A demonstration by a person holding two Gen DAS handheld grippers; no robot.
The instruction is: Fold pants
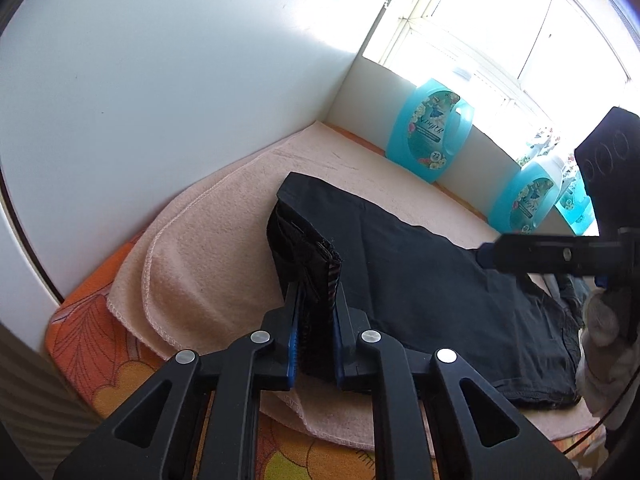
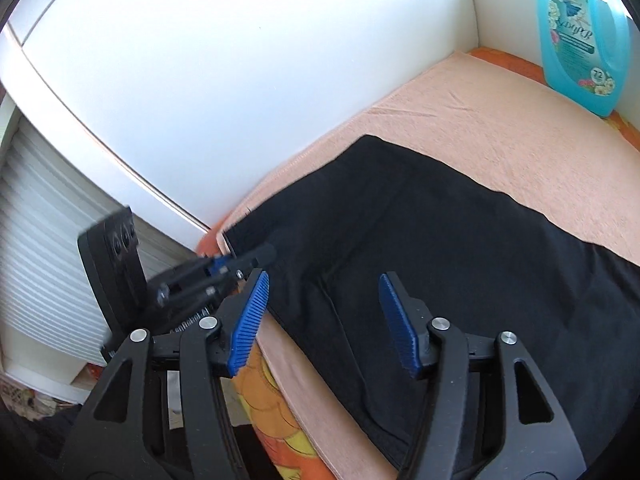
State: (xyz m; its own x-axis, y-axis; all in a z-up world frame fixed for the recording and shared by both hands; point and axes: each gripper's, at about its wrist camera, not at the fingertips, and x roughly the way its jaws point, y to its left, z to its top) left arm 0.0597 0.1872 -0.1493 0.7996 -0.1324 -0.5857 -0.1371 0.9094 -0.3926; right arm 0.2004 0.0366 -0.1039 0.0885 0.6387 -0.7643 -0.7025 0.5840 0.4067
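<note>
The left hand-held gripper [image 1: 316, 280] pinches a bunched end of the black cotton pants [image 1: 420, 264]; the right hand-held gripper [image 2: 324, 320] hovers spread above them. Judged risk: the thick bundle slips out, undoing the fold on the peach towel [image 1: 200, 264].

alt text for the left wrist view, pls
The left gripper is shut on a lifted edge of the black pants, which lie on a peach towel. The right gripper reaches in from the right; turquoise detergent bottles stand by the window.

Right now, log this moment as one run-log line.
left claw: shut on pants hem, lifted | right claw: open over pants | surface: peach towel
</note>
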